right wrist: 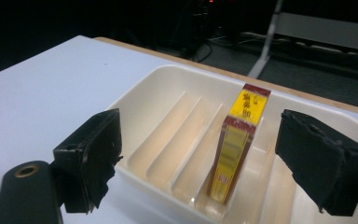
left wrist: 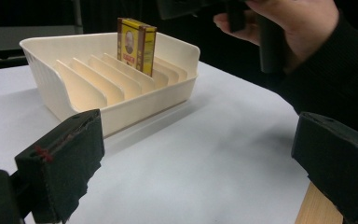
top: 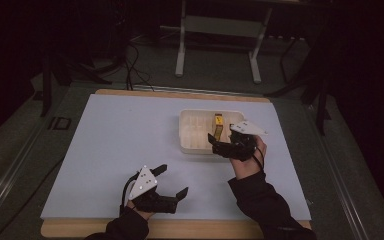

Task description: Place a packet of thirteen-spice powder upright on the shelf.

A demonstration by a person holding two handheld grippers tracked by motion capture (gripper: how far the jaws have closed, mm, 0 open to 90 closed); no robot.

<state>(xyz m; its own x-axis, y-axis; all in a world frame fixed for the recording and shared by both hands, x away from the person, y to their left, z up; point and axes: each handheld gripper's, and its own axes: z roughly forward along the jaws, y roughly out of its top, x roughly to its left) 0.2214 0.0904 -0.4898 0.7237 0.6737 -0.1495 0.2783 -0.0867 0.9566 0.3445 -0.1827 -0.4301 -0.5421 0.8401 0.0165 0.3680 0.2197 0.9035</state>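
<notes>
A yellow and red box (top: pixel 219 127) stands upright in a slot near the right end of a cream tray with dividers (top: pixel 190 135). My right gripper (top: pixel 221 144) hovers at the tray's near right corner. In the right gripper view the box (right wrist: pixel 240 140) is just ahead, between the wide-open jaws of the gripper (right wrist: pixel 205 140), and neither pad touches it. My left gripper (top: pixel 174 180) rests open near the table's front edge with nothing in it. The left gripper (left wrist: pixel 196 163) faces the tray (left wrist: pixel 130 109) and the box (left wrist: pixel 136 44) from a distance.
A white mat (top: pixel 130 145) covers the wooden table top. Behind the table, a metal stand (top: pixel 217 35) and cables sit on the dark floor. The right hand (left wrist: pixel 298 23) and its dark sleeve fill the upper right of the left gripper view.
</notes>
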